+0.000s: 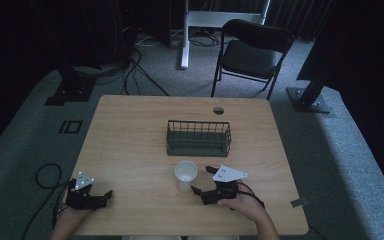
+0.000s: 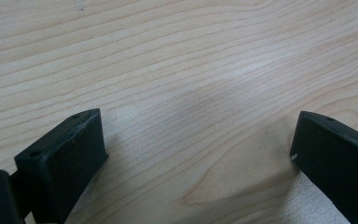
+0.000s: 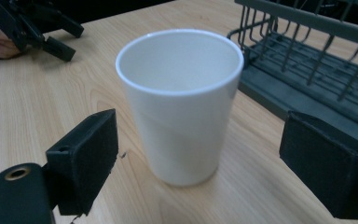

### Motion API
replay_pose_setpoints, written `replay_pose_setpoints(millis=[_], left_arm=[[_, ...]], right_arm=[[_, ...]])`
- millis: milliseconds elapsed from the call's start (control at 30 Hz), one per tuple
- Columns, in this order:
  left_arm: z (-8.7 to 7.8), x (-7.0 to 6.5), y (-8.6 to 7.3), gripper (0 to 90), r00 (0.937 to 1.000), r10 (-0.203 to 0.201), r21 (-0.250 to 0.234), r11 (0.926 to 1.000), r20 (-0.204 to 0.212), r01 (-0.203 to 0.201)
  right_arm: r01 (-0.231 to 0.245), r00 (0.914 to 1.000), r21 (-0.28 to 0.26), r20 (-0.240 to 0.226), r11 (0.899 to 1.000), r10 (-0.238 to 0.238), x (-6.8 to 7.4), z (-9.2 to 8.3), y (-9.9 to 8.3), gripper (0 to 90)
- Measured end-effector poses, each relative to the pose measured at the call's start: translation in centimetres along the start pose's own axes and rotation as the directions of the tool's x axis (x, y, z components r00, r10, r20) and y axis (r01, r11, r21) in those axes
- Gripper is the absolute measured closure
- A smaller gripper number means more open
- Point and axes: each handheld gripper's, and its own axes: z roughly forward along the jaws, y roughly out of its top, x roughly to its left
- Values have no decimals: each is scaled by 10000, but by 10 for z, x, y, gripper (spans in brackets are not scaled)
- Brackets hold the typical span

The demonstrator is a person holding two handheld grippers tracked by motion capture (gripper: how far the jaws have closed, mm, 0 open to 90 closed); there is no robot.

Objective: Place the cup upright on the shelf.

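The cup (image 3: 181, 105) at frame centre is plain white. The desk (image 1: 130, 135) is pale wood with wavy grain. The wire rack (image 1: 198, 137), mid-frame, looks dark green, perhaps grey. Both claws, left (image 1: 107, 195) and right (image 1: 202, 180), are black.

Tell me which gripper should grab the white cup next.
Right. The right gripper is open and faces the white cup at close range; the left gripper sits apart near the table's corner.

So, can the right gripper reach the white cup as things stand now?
Probably yes. The right gripper is open and points at the white cup, which stands upright just ahead of its jaws, with bare table between.
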Motion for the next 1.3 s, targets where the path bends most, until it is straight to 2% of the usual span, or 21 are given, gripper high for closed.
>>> replay_pose_setpoints(millis=[467,733,933,1000,1067,1300], left_arm=[[0,0,0,33,10000,-14,-18,10000,2,14],[0,0,0,34,10000,-15,-4,10000,4,15],[0,0,0,34,10000,-13,-12,10000,3,13],[0,0,0,34,10000,-15,-9,10000,4,15],[0,0,0,34,10000,-14,-9,10000,5,14],[0,0,0,34,10000,-13,-7,10000,5,13]], right_arm=[[198,9997,-736,-101,9971,-206,6,29,11,113],[380,9992,-678,-62,9970,-385,10,41,13,113],[302,9995,-788,-50,9964,-307,9,44,14,118],[289,9996,-771,0,9966,-290,10,46,16,170],[344,9994,-738,85,9967,-338,10,47,16,187],[419,9991,-733,97,9964,-413,11,47,17,196]])
